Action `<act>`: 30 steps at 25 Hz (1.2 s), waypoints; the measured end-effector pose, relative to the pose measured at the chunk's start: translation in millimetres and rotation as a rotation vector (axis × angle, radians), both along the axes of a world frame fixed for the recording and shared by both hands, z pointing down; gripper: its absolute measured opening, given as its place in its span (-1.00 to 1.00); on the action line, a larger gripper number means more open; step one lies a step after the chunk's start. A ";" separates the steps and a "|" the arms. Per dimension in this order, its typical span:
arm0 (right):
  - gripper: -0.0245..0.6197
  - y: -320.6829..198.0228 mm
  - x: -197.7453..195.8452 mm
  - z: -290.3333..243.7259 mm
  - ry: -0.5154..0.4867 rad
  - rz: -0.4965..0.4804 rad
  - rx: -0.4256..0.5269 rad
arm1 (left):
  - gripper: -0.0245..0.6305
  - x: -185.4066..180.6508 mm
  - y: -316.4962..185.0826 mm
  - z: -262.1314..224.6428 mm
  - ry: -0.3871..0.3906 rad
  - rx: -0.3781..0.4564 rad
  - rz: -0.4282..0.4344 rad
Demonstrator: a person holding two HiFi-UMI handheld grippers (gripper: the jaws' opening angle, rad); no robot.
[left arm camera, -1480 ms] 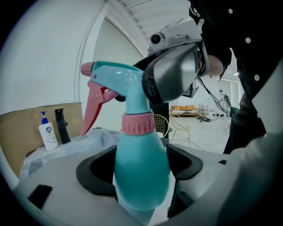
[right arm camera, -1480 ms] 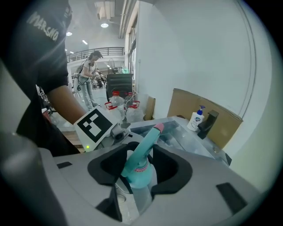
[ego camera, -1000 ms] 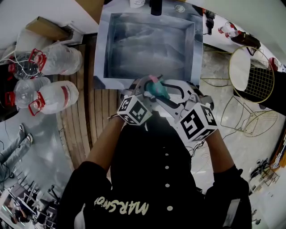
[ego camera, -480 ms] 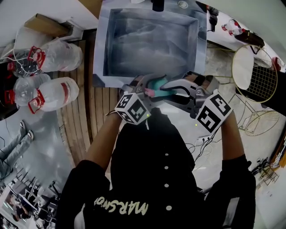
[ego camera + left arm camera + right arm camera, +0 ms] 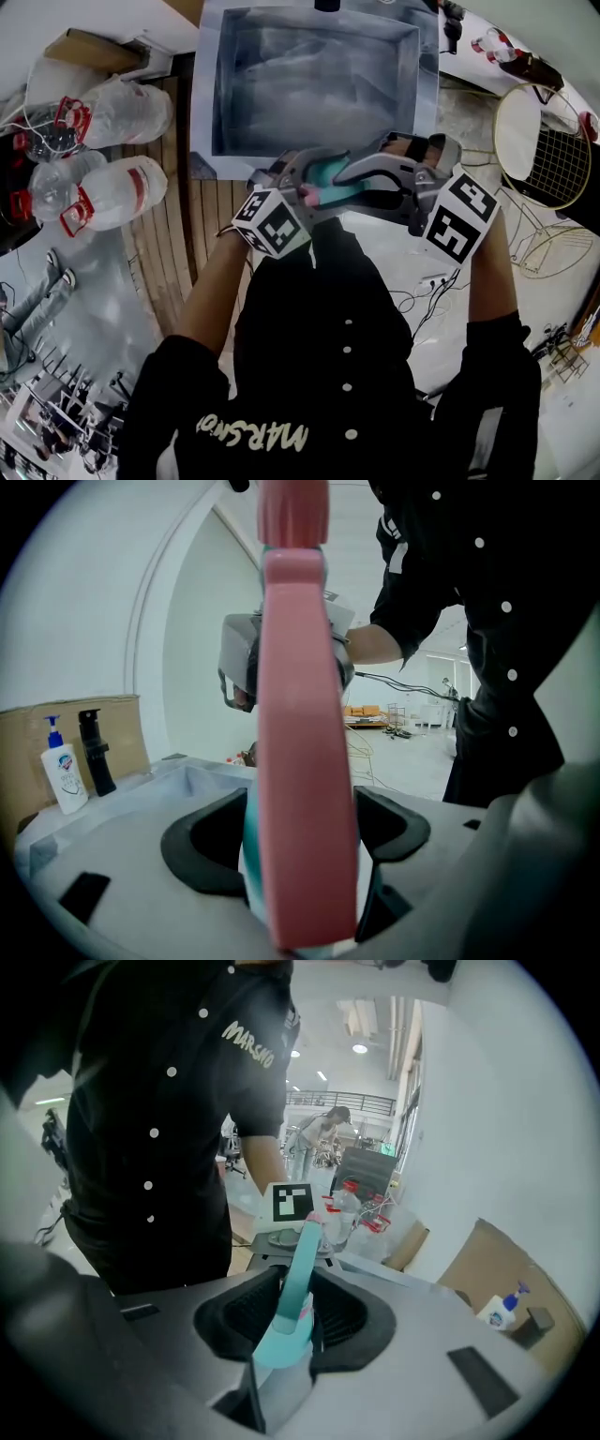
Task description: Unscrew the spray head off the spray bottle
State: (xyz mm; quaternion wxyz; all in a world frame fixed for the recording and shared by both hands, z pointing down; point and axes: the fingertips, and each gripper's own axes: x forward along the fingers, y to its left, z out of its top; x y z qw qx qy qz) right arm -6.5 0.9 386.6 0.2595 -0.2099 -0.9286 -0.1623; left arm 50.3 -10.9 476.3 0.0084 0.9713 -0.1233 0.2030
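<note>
Steel and square, the sink (image 5: pixel 208 103) fills the top of our head view. A strip of wooden boards (image 5: pixel 178 216) runs down from its left side, and big water jugs (image 5: pixel 108 202) lie well to the left of it. A wire chair (image 5: pixel 548 141) stands off to the sink's right.

Just in front of the sink's near rim we hold the spray bottle (image 5: pixel 330 175) in the air, stretched between both tools above our black shirt (image 5: pixel 328 375).

Our left gripper (image 5: pixel 298 832) has its jaws drawn in tight on one end of the bottle. The pads press a broad pink face with teal showing along its left edge.

Our right gripper (image 5: pixel 292 1321) takes the other end. Its jaws have just been closing with the teal collar (image 5: pixel 281 1346) between them. They stand narrow, pads against that collar, with a pale translucent part just under it. From there a long teal piece reaches away toward the left gripper.

A white pump bottle (image 5: pixel 64 778) stands against cardboard (image 5: pixel 37 752) by the sink's far edge.
</note>
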 end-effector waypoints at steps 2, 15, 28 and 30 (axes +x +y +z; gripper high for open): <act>-0.49 -2.2 2.0 0.4 -0.001 0.038 -0.019 | 0.20 0.4 0.5 0.2 -0.001 0.004 0.000; -0.18 -25.6 23.1 -59.9 -0.194 0.964 -0.587 | 0.20 -1.5 5.7 0.5 0.002 0.012 -0.091; 0.43 5.0 8.5 -33.6 -0.224 1.529 -0.654 | 0.21 1.6 5.3 4.6 -0.007 0.029 -0.260; 0.45 3.0 2.0 -30.2 -0.207 1.555 -0.632 | 0.21 0.6 4.7 4.0 -0.004 0.031 -0.268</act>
